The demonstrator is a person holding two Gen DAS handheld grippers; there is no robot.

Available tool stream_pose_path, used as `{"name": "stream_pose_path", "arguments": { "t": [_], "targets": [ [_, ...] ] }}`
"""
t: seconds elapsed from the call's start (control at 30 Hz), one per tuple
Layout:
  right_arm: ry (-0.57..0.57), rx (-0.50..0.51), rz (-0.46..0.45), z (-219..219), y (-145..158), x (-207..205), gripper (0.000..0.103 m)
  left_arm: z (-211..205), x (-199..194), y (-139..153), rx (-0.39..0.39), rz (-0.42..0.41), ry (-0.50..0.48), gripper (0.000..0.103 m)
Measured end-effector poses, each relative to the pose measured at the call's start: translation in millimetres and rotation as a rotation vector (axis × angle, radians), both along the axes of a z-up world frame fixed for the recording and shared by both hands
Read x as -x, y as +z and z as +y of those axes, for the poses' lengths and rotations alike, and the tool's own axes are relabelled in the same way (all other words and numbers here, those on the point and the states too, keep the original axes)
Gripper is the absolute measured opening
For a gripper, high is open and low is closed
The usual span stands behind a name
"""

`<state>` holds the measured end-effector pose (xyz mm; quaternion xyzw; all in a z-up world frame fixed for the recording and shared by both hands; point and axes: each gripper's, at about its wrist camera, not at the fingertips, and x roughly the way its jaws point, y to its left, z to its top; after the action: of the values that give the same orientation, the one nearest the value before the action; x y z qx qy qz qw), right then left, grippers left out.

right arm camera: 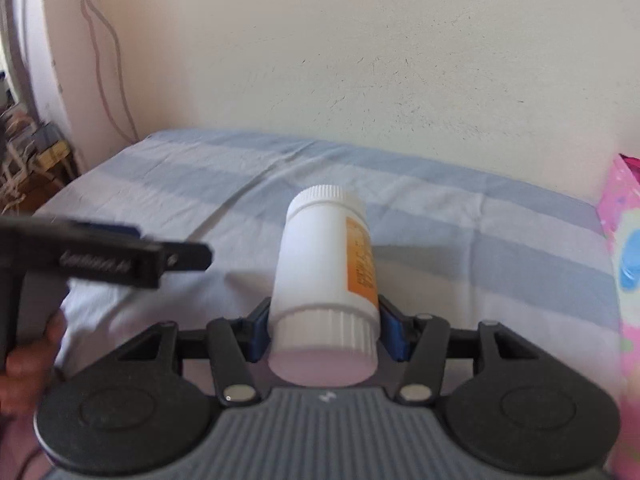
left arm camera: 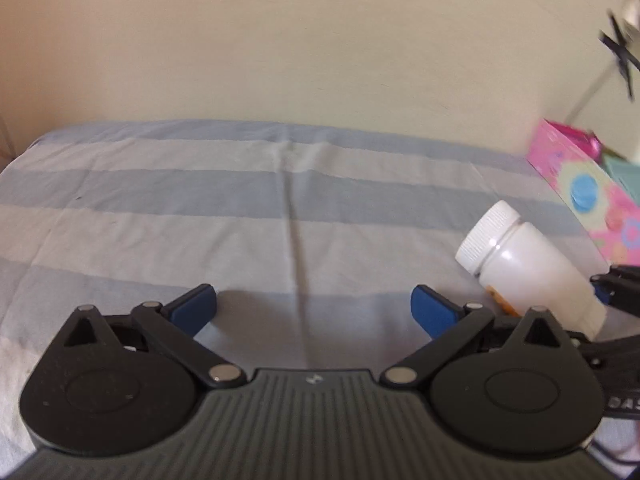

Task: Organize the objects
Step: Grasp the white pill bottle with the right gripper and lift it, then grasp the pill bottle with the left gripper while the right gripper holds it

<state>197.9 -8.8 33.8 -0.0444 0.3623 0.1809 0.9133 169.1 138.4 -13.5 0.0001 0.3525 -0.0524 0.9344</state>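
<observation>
A white pill bottle with a ribbed white cap and an orange label lies lengthwise between my right gripper's blue pads. My right gripper is shut on its base end and holds it above the striped bedsheet. The bottle also shows in the left wrist view, at the right, cap pointing up-left. My left gripper is open and empty over the sheet. It shows from the side in the right wrist view, left of the bottle, held by a hand.
A pink flowered box stands at the right edge of the bed, also in the right wrist view. A cream wall backs the bed. Cluttered furniture stands off the bed's left side.
</observation>
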Motion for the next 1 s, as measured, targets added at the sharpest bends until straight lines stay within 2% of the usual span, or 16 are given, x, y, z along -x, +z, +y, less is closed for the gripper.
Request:
{"name": "stream_pose_path", "arguments": {
  "t": [0.03, 0.13, 0.2, 0.27, 0.33, 0.4, 0.47, 0.5, 0.53, 0.63, 0.73, 0.87, 1.0],
  "targets": [
    [0.009, 0.024, -0.014, -10, 0, 21, 0.051, -17, 7, -4, -0.062, -0.010, -0.065, 0.103],
    [-0.011, 0.044, -0.042, -47, 0, 81, 0.051, -53, 31, -4, -0.206, -0.115, -0.192, 0.103],
    [-0.044, 0.017, -0.048, -69, -1, 111, 0.051, -67, 40, -6, -0.278, -0.160, -0.204, 0.103],
    [-0.065, 0.018, -0.069, -84, -2, 135, 0.051, -71, 42, -7, -0.300, -0.168, -0.182, 0.103],
    [-0.067, 0.022, -0.074, -93, 0, 154, 0.051, -69, 39, -5, -0.256, -0.138, -0.163, 0.103],
    [-0.062, 0.034, -0.082, -102, 2, 161, 0.051, -68, 38, 1, -0.137, -0.075, -0.162, 0.103],
    [-0.068, 0.034, -0.089, -114, 2, 172, 0.052, -79, 50, 11, -0.020, -0.070, -0.227, 0.102],
    [-0.074, 0.036, -0.095, -116, 2, 173, 0.053, -89, 59, 16, 0.001, -0.085, -0.266, 0.102],
    [-0.084, 0.044, -0.102, -120, 3, 178, 0.055, -100, 67, 20, 0.010, -0.101, -0.306, 0.102],
    [-0.137, 0.062, -0.121, -139, 0, 189, 0.068, -137, 87, 30, 0.051, -0.113, -0.424, 0.102],
    [-0.202, 0.029, -0.128, -159, 0, 199, 0.070, -169, 97, 34, 0.075, -0.104, -0.499, 0.102],
    [-0.214, -0.027, -0.146, -172, 1, 203, 0.070, -195, 100, 33, 0.052, -0.094, -0.512, 0.102],
    [-0.150, -0.017, -0.140, -165, 1, 195, 0.071, -200, 94, 30, 0.096, -0.037, -0.510, 0.102]
  ]
}}
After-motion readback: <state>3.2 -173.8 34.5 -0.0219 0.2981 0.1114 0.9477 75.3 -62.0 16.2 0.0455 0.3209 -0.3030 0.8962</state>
